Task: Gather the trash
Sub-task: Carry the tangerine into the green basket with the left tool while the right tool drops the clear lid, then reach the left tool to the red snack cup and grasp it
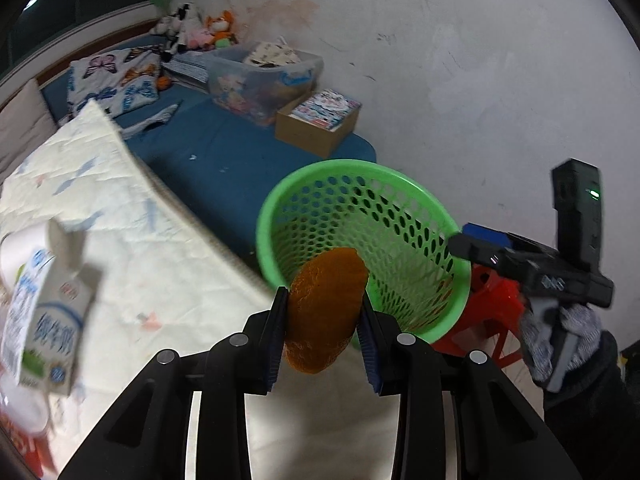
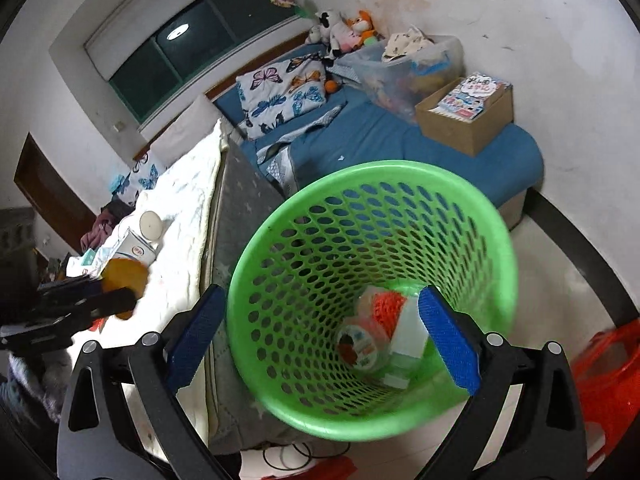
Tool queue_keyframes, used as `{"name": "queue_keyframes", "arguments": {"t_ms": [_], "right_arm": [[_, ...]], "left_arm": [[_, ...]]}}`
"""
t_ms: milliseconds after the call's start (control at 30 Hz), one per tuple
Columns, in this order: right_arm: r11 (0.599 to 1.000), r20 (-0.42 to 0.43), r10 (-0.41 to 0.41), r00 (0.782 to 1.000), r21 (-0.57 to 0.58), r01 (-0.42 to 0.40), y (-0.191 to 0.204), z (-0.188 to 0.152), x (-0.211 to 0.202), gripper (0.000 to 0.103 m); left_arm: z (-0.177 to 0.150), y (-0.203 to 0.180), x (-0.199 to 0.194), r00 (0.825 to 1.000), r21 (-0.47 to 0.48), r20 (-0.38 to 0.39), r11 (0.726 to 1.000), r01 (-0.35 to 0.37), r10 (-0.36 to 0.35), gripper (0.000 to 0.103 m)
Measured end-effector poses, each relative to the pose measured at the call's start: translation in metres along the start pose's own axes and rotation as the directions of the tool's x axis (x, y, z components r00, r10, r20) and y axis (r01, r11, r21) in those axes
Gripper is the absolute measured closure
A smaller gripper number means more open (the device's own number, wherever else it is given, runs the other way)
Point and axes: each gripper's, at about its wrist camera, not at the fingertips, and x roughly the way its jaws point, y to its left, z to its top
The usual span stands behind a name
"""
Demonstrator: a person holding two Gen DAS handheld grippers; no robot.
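While the left gripper [image 1: 323, 334] pinches an orange peel [image 1: 324, 312], curved, dimpled and dull orange, the green basket [image 1: 416, 196] lies just beyond its tips; the right gripper [image 2: 320, 340] stands spread, its right finger inside the basket.

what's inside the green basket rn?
At the bottom of the green basket: a round printed wrapper, a white carton and something orange-red, all blurred. The right gripper's finger covers part of the bottom, so anything behind it is hidden.
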Motion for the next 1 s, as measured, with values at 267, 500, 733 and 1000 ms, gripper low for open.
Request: {"name": "queue_keyframes", "arguments": {"t_ms": [267,500,733,1000], "right_arm": [[1.0,0.016,-0.011,1.0,0.024,0.01,-0.012,-0.014,-0.019,0.007],[1.0,0.021,0.001,1.0,0.032,-0.002,-0.013,-0.018,-0.022,0.007],[1.0,0.031,0.011,0.999,0.028,-0.012,-0.006,-0.018,-0.025,0.007],[0.999,0.034,0.029,0.999,-0.015,-0.029,0.019,-0.017,-0.028,0.007]], "left_arm": [[0.025,-0.025,0.043,0.998,0.024,-0.06,0.999,0.028,-0.027,0.068],[0.029,-0.035,0.051,0.997,0.027,-0.06,0.999,0.041,-0.039,0.054],[0.028,-0.03,0.036,0.999,0.02,-0.017,0.999,0.048,-0.047,0.042],[0.004,-0.006,-0.004,0.999,-0.016,0.044,1.0,-0.005,0.005,0.042]]}}
